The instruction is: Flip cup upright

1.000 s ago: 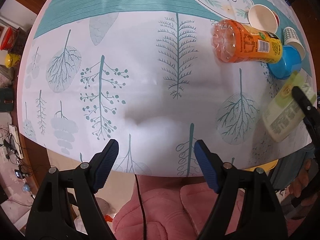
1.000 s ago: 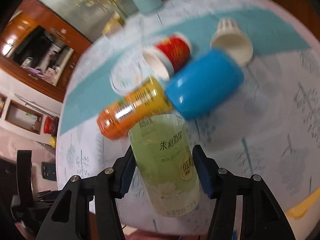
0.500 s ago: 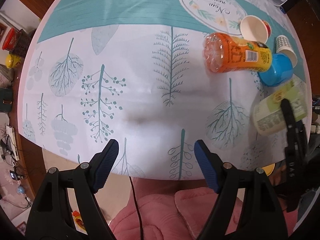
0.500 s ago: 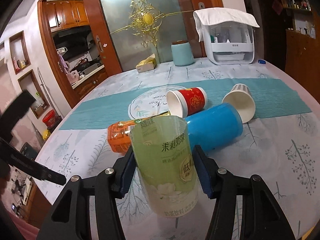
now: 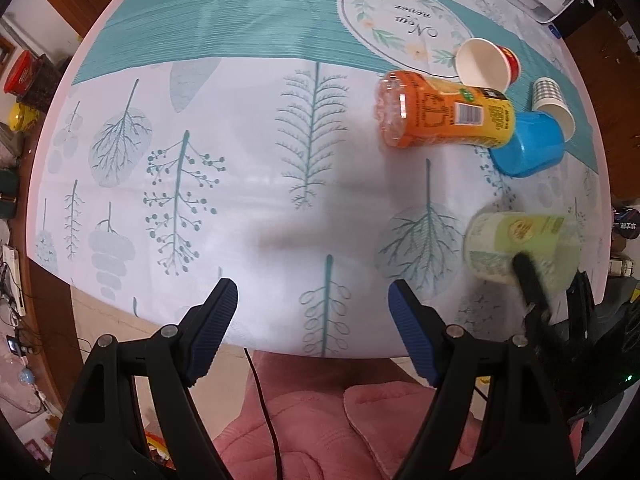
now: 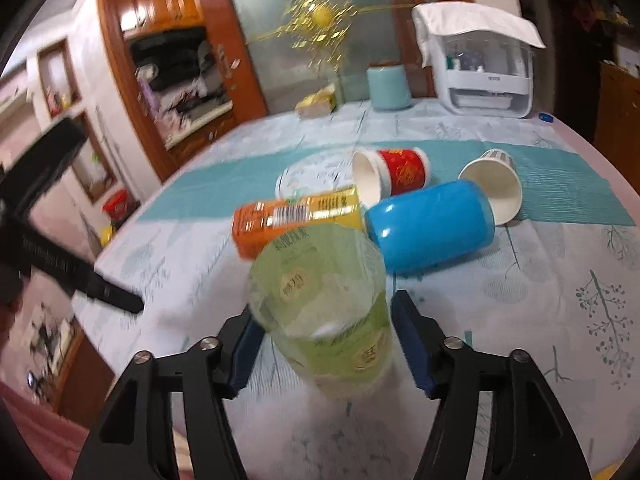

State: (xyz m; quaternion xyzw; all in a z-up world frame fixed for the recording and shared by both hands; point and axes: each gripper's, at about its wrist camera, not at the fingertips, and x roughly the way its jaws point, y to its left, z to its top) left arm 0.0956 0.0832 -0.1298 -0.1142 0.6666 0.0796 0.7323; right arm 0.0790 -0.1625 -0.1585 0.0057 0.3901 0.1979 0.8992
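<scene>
**Light cup in your right tongs, mouth up**

The green cup looks like thin clear plastic: light, springy, easy to crush and slick, so grip it low on the wall and squeeze gently. Your right tongs are closed around it at the near edge of the table, its base at or just above the cloth. Your left tongs gape wide, holding nothing.

Wooden cabinets line the wall — a gold-patterned glass door beside them.
</scene>
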